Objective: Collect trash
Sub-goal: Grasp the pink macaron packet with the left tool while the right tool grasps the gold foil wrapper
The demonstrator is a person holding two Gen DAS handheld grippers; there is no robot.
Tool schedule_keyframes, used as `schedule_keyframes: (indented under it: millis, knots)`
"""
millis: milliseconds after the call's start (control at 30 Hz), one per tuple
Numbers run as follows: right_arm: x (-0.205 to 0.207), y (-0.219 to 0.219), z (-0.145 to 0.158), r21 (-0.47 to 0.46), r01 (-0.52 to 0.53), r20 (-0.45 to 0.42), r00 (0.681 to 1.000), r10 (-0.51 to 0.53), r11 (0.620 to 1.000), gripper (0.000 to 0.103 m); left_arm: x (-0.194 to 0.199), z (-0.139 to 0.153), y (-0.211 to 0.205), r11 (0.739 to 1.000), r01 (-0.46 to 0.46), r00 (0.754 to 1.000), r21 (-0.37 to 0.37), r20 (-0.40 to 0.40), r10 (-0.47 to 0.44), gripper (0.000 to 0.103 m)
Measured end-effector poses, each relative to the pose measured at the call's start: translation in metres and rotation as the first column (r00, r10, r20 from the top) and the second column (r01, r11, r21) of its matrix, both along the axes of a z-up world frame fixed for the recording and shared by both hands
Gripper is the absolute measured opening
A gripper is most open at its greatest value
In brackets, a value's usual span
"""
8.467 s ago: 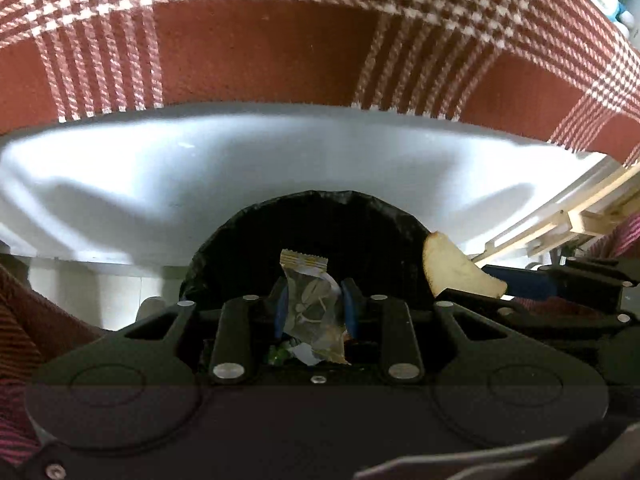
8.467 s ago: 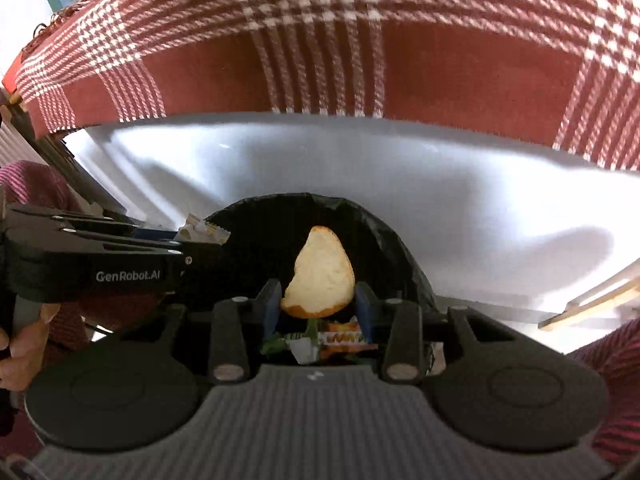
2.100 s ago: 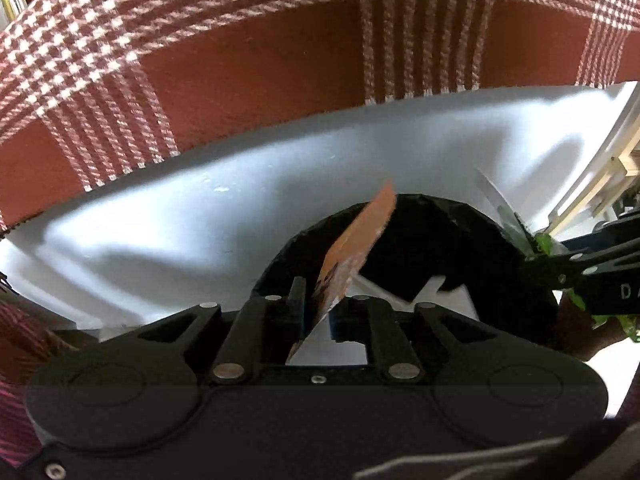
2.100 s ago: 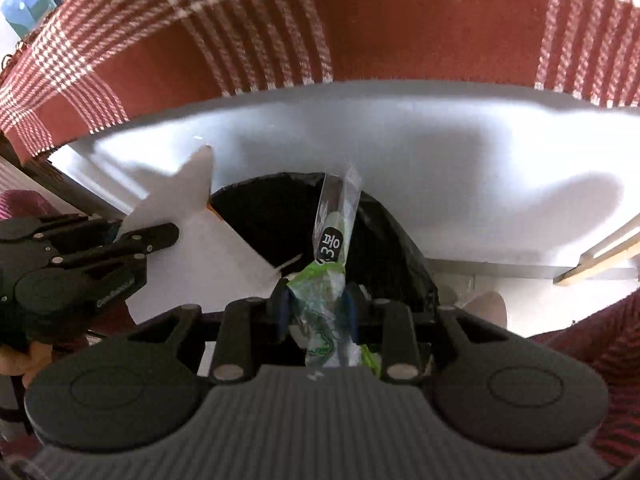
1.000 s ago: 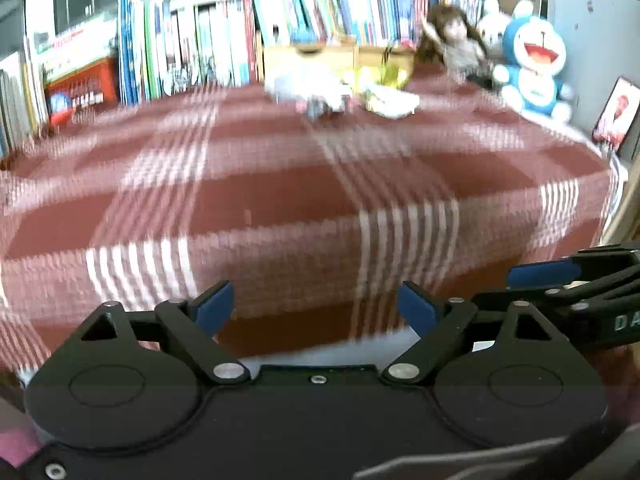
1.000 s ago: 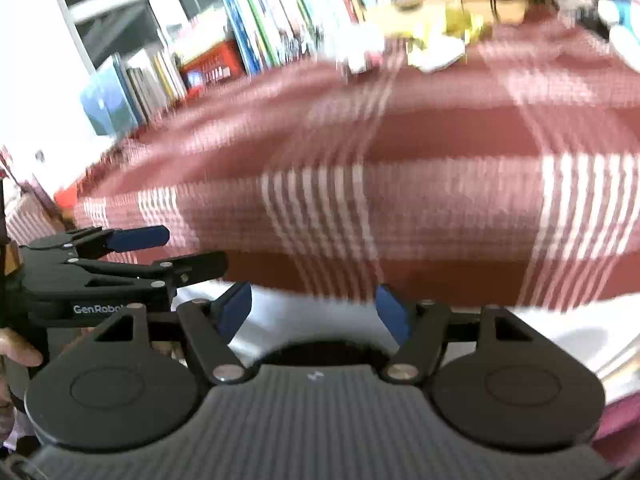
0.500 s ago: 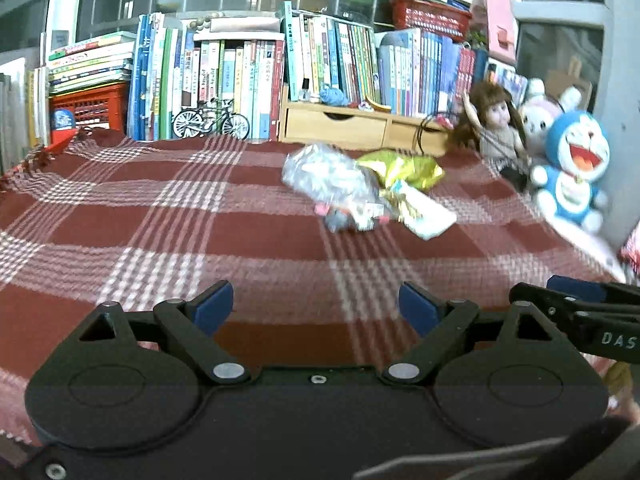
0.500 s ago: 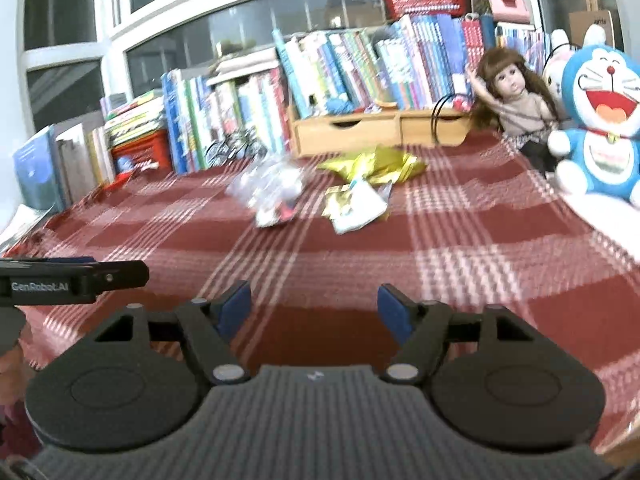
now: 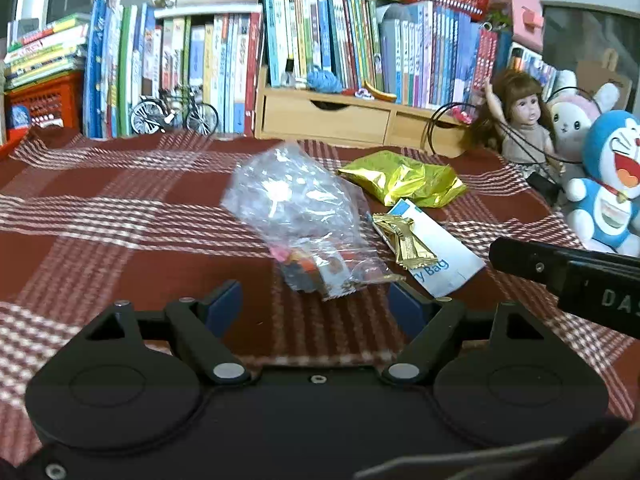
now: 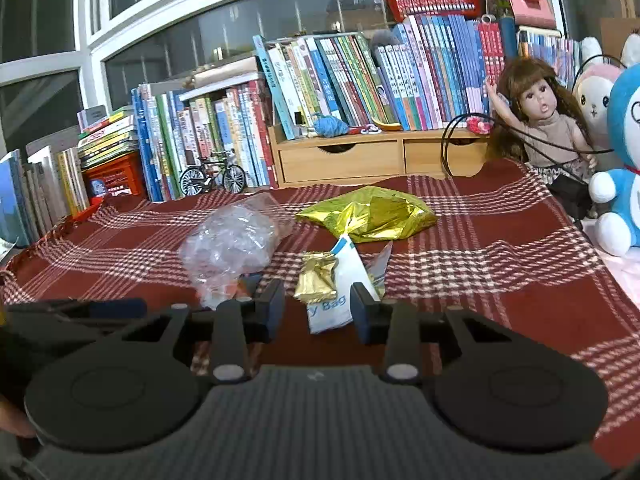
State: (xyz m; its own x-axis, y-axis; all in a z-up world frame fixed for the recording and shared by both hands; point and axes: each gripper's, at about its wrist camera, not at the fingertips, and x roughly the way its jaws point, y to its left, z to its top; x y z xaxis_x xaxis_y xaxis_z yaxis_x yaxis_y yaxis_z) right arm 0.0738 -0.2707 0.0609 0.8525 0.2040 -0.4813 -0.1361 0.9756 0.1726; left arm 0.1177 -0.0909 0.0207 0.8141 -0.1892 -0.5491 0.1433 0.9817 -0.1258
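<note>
Trash ahead: four pieces lie on the plaid-covered table [image 9: 100, 248], all within reach of my jaws.
Clear plastic bag [image 9: 296, 216]: just beyond my left gripper [image 9: 316, 304]; jaws wide and closing, nothing between them. Looks feather-light, crinkly, slippery; I'd pinch the bunched lower end where the small dark and orange scraps sit inside.
White paper bag [image 10: 340, 300]: its near edge lies between my right gripper [image 10: 318, 312] jaws, which are narrowing and not yet pressing it. Thin, flat, bendable; take that near edge.
Gold wrapper [image 10: 316, 276]: lies on the white bag, left of centre; soft foil.
Yellow foil bag [image 10: 372, 212]: farther off, crumpled, apparently empty.
Wooden drawer unit [image 10: 380, 160]: drawers shut, contents hidden.
</note>
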Motion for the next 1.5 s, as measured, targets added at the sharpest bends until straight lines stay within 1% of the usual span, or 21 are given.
schedule_keyframes:
  millis: [133,200,233,267,300,333,400,467,567,667,833,867,900,933,1133,1267,1500]
  knots:
    - [0.015,-0.003,-0.007,-0.013,-0.007,-0.010,1.000,0.007,1.000,0.042,0.023,-0.013,-0.012,1.000,-0.017,1.000,-0.005,-0.007,0.017,0.080]
    - [0.021,-0.004,-0.010,-0.019,-0.012,-0.015,1.000,0.012,1.000,0.042,0.032,-0.017,-0.015,1.000,-0.029,0.999,-0.007,-0.015,0.029,0.078]
    - [0.025,-0.004,-0.012,-0.021,-0.016,-0.017,1.000,0.015,1.000,0.042,0.036,-0.019,-0.015,0.999,-0.032,0.999,-0.010,-0.025,0.032,0.068]
    - [0.028,-0.005,-0.014,-0.022,-0.018,-0.019,1.000,0.018,1.000,0.042,0.040,-0.021,-0.015,0.999,-0.031,0.999,-0.017,-0.041,0.031,0.043]
    - [0.032,-0.005,-0.015,-0.023,-0.022,-0.022,1.000,0.021,0.999,0.042,0.042,-0.023,-0.014,0.999,-0.030,0.998,-0.020,-0.057,0.029,0.045]
    - [0.036,-0.005,-0.017,-0.026,-0.025,-0.025,0.999,0.025,0.999,0.042,0.041,-0.023,-0.012,0.999,-0.031,0.998,-0.023,-0.054,0.030,0.044]
    - [0.044,-0.002,-0.020,-0.031,-0.035,-0.029,0.999,0.034,0.999,0.045,0.033,-0.018,-0.010,1.000,-0.025,0.999,0.001,-0.024,0.025,0.043]
    - [0.051,0.001,-0.023,-0.030,-0.051,-0.030,0.998,0.050,0.998,0.045,0.021,-0.013,-0.006,1.000,-0.009,1.000,0.019,0.007,0.009,0.043]
    - [0.065,0.010,-0.027,-0.037,-0.078,-0.036,0.996,0.077,0.996,0.045,0.006,-0.006,0.004,1.000,0.004,1.000,0.010,0.016,-0.004,0.043]
    - [0.080,0.021,-0.034,-0.056,-0.095,-0.060,0.994,0.092,0.994,0.058,-0.006,-0.002,0.016,1.000,0.007,1.000,-0.010,0.023,-0.007,0.043]
    - [0.102,0.038,-0.046,-0.107,-0.104,-0.130,0.987,0.089,0.989,0.058,-0.016,0.003,0.030,1.000,0.008,0.999,-0.007,0.037,-0.008,0.043]
    - [0.105,0.039,-0.049,-0.109,-0.105,-0.144,0.986,0.089,0.988,0.054,-0.017,0.004,0.031,1.000,0.009,0.999,-0.005,0.038,-0.009,0.043]
    - [0.105,0.040,-0.049,-0.111,-0.107,-0.149,0.985,0.090,0.988,0.037,-0.017,0.004,0.031,1.000,0.009,0.999,-0.004,0.041,-0.008,0.043]
    - [0.105,0.041,-0.049,-0.116,-0.104,-0.149,0.985,0.086,0.988,0.036,-0.019,0.004,0.032,1.000,0.009,0.999,-0.002,0.045,-0.009,0.043]
    - [0.090,0.037,-0.041,-0.086,-0.122,-0.124,0.986,0.111,0.989,0.035,-0.024,0.006,0.033,1.000,0.010,0.999,-0.022,0.054,-0.009,0.043]
    - [0.068,0.033,-0.031,-0.041,-0.144,-0.092,0.986,0.140,0.989,0.035,-0.035,0.008,0.031,1.000,0.021,0.997,-0.006,0.068,-0.021,0.043]
    - [0.030,0.033,-0.021,-0.008,-0.181,-0.073,0.981,0.180,0.984,0.035,-0.056,0.010,0.027,0.999,0.041,0.997,0.017,0.065,-0.042,0.043]
